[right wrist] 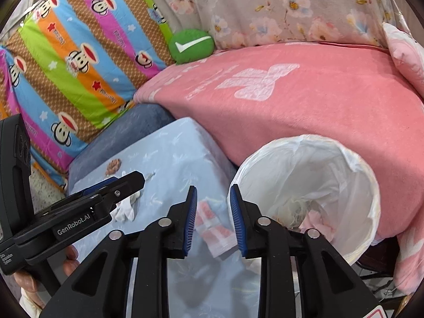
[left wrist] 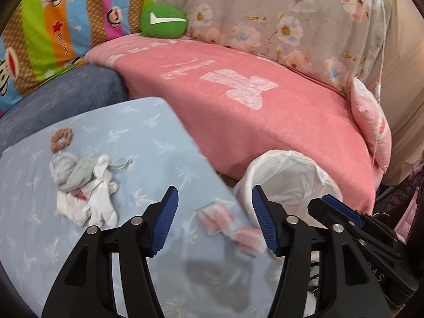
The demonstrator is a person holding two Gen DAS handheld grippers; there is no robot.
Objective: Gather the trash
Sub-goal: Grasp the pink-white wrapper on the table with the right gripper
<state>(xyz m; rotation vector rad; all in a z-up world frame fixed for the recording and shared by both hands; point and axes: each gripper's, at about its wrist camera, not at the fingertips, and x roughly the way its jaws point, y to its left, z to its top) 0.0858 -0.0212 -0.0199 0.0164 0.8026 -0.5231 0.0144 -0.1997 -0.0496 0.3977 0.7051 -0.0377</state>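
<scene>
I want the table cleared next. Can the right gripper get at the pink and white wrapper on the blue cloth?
Probably yes. The right gripper is open, and the wrapper lies flat just beyond its fingers with nothing on top. The trash bin stands close on the right, off that path.

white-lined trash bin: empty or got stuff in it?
Not empty. The white plastic-lined trash bin holds pale crumpled scraps and pink pieces at its bottom, mostly unfilled. Right wrist view only; the left shows just liner.
</scene>
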